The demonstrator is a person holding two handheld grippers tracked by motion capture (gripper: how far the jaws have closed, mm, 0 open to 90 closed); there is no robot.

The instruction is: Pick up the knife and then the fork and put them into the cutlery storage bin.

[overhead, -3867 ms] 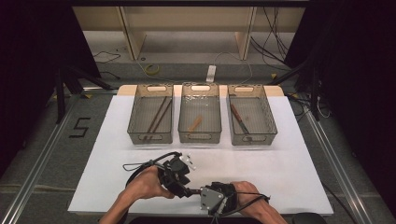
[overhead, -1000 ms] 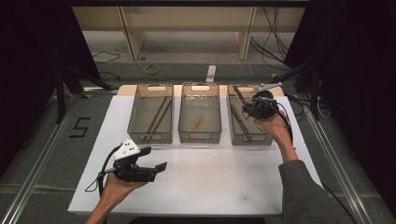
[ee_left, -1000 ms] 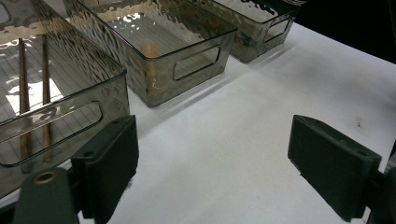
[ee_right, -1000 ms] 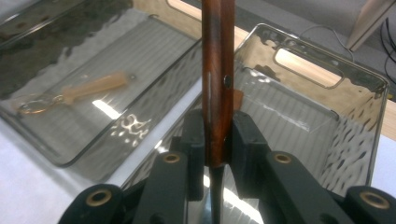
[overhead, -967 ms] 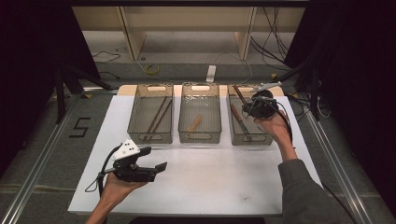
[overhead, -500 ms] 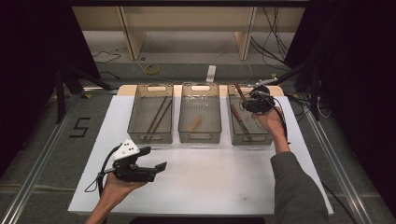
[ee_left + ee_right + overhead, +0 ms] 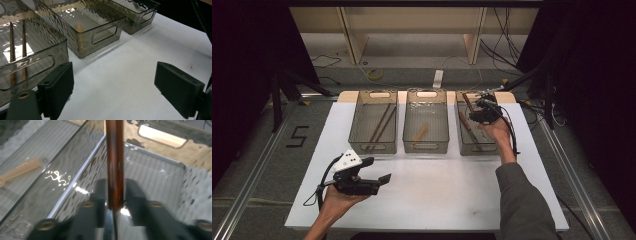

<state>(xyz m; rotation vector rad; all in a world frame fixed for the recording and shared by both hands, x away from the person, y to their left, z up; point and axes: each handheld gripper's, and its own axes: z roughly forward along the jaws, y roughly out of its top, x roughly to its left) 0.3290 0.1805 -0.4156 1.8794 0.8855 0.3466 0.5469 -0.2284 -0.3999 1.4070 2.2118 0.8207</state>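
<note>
right jaws: part open around a dark brown stick (image 7: 114, 165); they have just been opening, the stick stays between them with a slim gap each side, pads no longer clearly pressing
stick axis: runs straight away from the right gripper (image 7: 482, 111) along its line of sight, far end toward the bin's back wall with the handle slot
stick place: inside the right bin (image 7: 473, 146), lower end low near the bin floor; in the high view it slants across the bin's far half
second stick: 1 more brown stick (image 7: 464, 121) lies in the same bin, just beside the gripper
left jaws: wide apart, nothing between them, bare white tabletop (image 7: 130, 82) below
left gripper (image 7: 377, 170): held low over the near left of the tabletop, well apart from all 3 bins
middle bin (image 7: 426, 147): holds 1 short pale wooden piece (image 7: 421, 132)
left bin (image 7: 373, 147): holds 2 long brown sticks (image 7: 381, 125) side by side
nearer hand: right, already at the stick; left is far off
key relation: stick sits dead centre between the right jaws, parallel to them
next move, judged: let go fully and lift straight out without snagging the stick
</note>
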